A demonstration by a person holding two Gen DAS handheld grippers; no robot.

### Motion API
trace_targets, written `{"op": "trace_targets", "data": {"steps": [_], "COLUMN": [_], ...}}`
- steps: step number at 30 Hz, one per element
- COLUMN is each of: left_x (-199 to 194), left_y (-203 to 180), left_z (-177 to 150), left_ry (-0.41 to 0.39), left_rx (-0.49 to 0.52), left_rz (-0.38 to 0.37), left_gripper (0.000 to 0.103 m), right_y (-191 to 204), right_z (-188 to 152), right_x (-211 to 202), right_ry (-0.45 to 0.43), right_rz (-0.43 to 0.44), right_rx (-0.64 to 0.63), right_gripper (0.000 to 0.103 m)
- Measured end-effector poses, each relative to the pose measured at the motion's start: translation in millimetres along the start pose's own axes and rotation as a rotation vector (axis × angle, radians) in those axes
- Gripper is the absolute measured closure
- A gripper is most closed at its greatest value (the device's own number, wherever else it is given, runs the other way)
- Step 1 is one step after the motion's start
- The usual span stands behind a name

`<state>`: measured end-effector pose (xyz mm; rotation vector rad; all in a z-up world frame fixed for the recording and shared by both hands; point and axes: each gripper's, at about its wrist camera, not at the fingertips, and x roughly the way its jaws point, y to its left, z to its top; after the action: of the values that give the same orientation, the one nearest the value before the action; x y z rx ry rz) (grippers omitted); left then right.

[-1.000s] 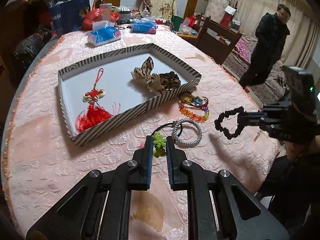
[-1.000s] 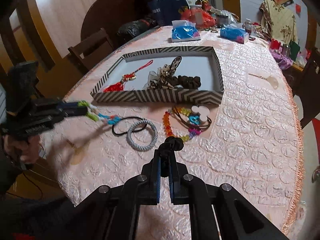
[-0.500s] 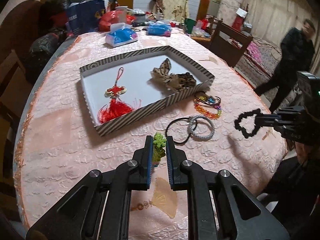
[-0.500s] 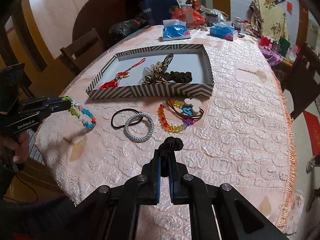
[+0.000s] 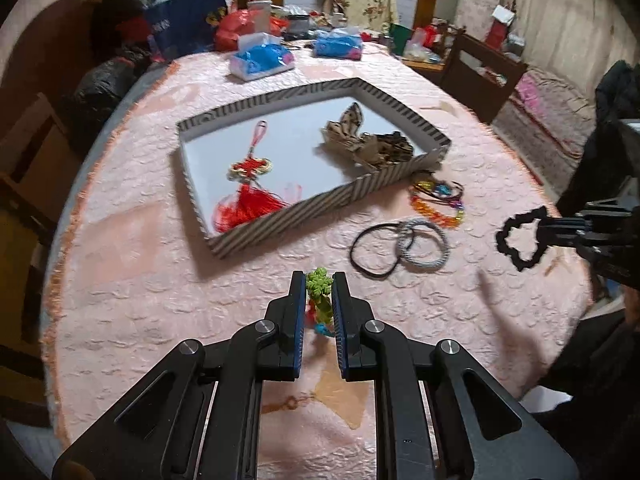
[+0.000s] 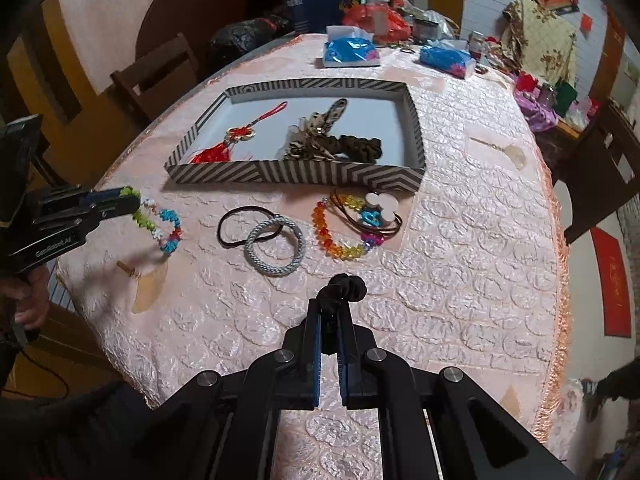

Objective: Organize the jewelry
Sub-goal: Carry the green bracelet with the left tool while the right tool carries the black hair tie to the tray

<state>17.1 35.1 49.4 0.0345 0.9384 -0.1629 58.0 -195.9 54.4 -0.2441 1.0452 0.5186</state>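
Floating above the pink table, the left gripper pinches a bright bead bracelet tight, and the right gripper squeezes a black scrunchie, both near the striped tray

black scrunchie and beaded bracelet held aloft; striped tray holds tassel.

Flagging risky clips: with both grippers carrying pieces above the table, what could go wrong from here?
The left gripper pinches only one end of the bead bracelet; the dangling loop could snag the tray wall or slip out. The right gripper grips the black scrunchie by its edge, so it may drop among the loose bands on the table.
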Motion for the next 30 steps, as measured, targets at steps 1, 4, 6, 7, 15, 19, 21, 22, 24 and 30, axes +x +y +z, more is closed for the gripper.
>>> {"op": "trace_targets", "data": {"steps": [1, 4, 6, 7, 15, 19, 21, 22, 24, 30], "left_x": [-1.2, -2.7, -2.8, -2.9, 0.2, 2.7, 0.2, -3.1, -10.7, -12.8], "left_y": [-0.2, 2.6, 5.0, 7.0, 14.2, 18.0, 22.7, 25.3, 29.6, 36.2], "left_z": [-0.2, -0.9, -0.6, 0.0, 13.7, 30.2, 46.9, 56.5, 75.3, 126.4], "left_ry": [-0.005, -0.012, -0.012, -0.012, -0.018, -0.021, -0.028, -0.04, -0.072, -0.128], "left_rx": [0.001, -0.006, -0.009, -0.012, -0.026, -0.039, -0.058, -0.064, -0.071, -0.07], "left_rz": [0.023, 0.042, 0.047, 0.048, 0.046, 0.024, -0.016, -0.025, -0.031, -0.019], "left_gripper": [0.091, 0.091, 0.091, 0.091, 0.091, 0.091, 0.091, 0.091, 0.091, 0.092], "right_y": [1.8, 4.0, 3.6, 3.9, -2.8, -11.4, -16.6, -18.6, -22.1, -35.4], "right_z": [1.1, 4.8, 9.4, 11.4, 42.0, 57.8, 65.8, 68.9, 75.8, 98.2], "right_x": [-0.1, 0.6, -0.1, -1.1, -8.7, 1.3, 7.4, 9.4, 11.9, 14.3], "right_ry": [0.004, 0.021, 0.028, 0.027, -0.009, 0.002, 0.01, 0.01, 0.008, -0.029], "right_rz": [-0.004, -0.021, -0.029, -0.033, -0.047, -0.049, -0.051, -0.053, -0.051, -0.037], "right_rx": [-0.007, -0.028, -0.035, -0.039, -0.05, -0.04, -0.035, -0.032, -0.032, 0.008], "right_gripper": [0.097, 0.097, 0.097, 0.097, 0.097, 0.097, 0.097, 0.097, 0.097, 0.097]}}
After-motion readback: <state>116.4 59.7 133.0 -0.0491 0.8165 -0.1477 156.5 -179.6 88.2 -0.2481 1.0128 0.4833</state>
